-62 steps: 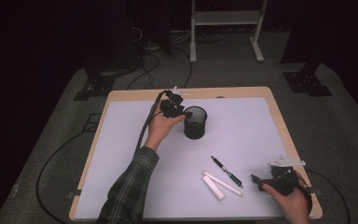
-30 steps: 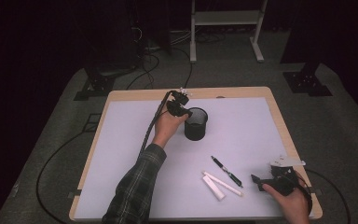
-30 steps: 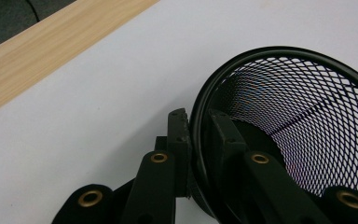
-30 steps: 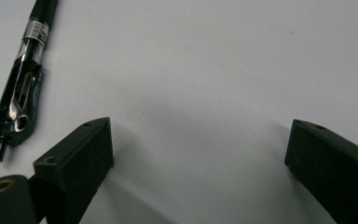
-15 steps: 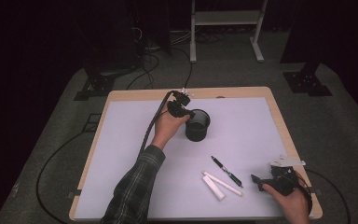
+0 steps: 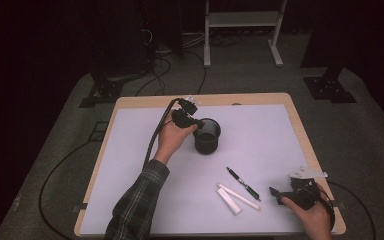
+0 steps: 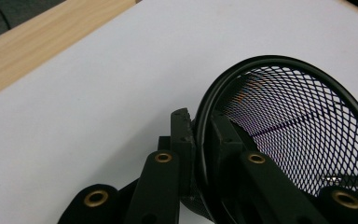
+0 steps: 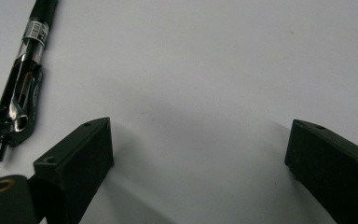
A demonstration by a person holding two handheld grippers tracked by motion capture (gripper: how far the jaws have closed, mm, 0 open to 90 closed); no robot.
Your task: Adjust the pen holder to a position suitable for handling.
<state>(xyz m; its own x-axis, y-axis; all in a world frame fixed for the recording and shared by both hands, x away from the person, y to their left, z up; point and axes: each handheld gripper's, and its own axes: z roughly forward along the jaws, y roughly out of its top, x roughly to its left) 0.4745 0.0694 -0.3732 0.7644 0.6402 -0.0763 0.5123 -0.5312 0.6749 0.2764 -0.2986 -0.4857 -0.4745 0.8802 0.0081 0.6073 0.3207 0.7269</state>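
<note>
A black mesh cup (image 6: 207,135) stands upright near the middle of the white mat. My left gripper (image 6: 196,123) is shut on its rim at the cup's left side. In the left gripper view the rim (image 7: 205,112) runs between the two jaws, one inside the mesh wall and one outside, under my left gripper (image 7: 199,122). My right gripper (image 6: 275,192) rests low at the table's front right, open, with nothing between its fingers. A black pen (image 6: 242,183) lies just left of it, and its clip end (image 8: 21,100) shows beside my right gripper (image 8: 200,142).
Two white marker-like sticks (image 6: 235,197) lie side by side in front of the pen. The white mat (image 6: 130,165) covers a wooden table (image 6: 250,99). Cables trail off the left edge. A stand and dark floor lie beyond the far edge.
My left gripper has shifted slightly right onto the cup's rim and closed on it. The cup, the pen and my right gripper have stayed where they were.
</note>
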